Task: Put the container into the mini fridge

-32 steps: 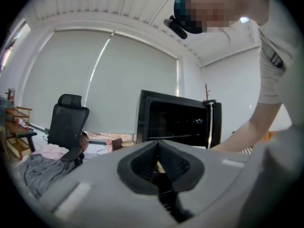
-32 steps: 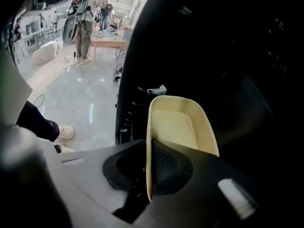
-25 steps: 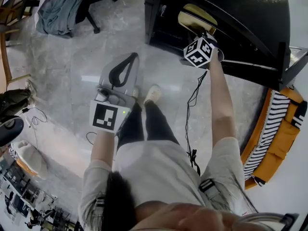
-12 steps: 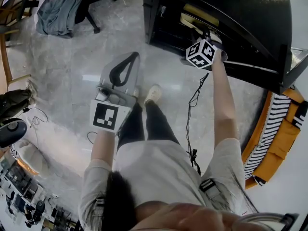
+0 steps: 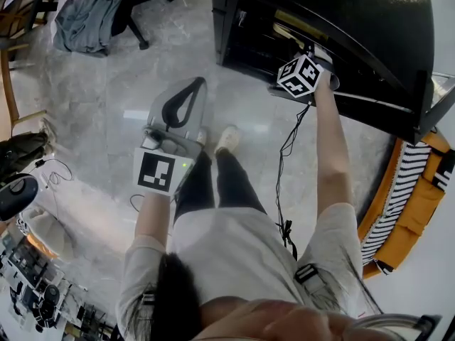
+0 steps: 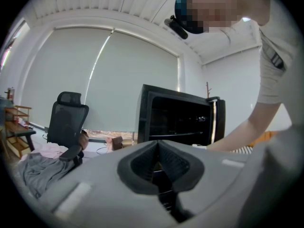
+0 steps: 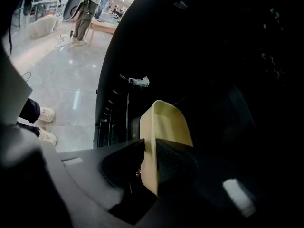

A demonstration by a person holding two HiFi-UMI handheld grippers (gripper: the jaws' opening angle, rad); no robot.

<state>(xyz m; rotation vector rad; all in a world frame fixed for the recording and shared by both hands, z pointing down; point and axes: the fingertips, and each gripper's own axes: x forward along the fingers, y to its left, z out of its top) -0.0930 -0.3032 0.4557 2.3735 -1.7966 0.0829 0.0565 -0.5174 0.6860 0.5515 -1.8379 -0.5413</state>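
In the right gripper view a pale yellow container is tilted on its side inside the dark mini fridge. My right gripper is shut on the container's near wall, one jaw inside it and one outside. Seen from the head view, the right gripper's marker cube is at the mouth of the black mini fridge, and the jaws and container are hidden inside. My left gripper hangs over the floor left of the fridge, shut and holding nothing; the left gripper view shows its jaws closed.
The fridge door stands open at the right. A black office chair with grey clothing is at the far left. An orange and striped cushion lies to the right. The person's shoe is on the marble floor.
The right gripper has pushed the yellow container deeper into the fridge; it showed plainly in the head view a second ago and is now hidden. The left gripper has stayed still.
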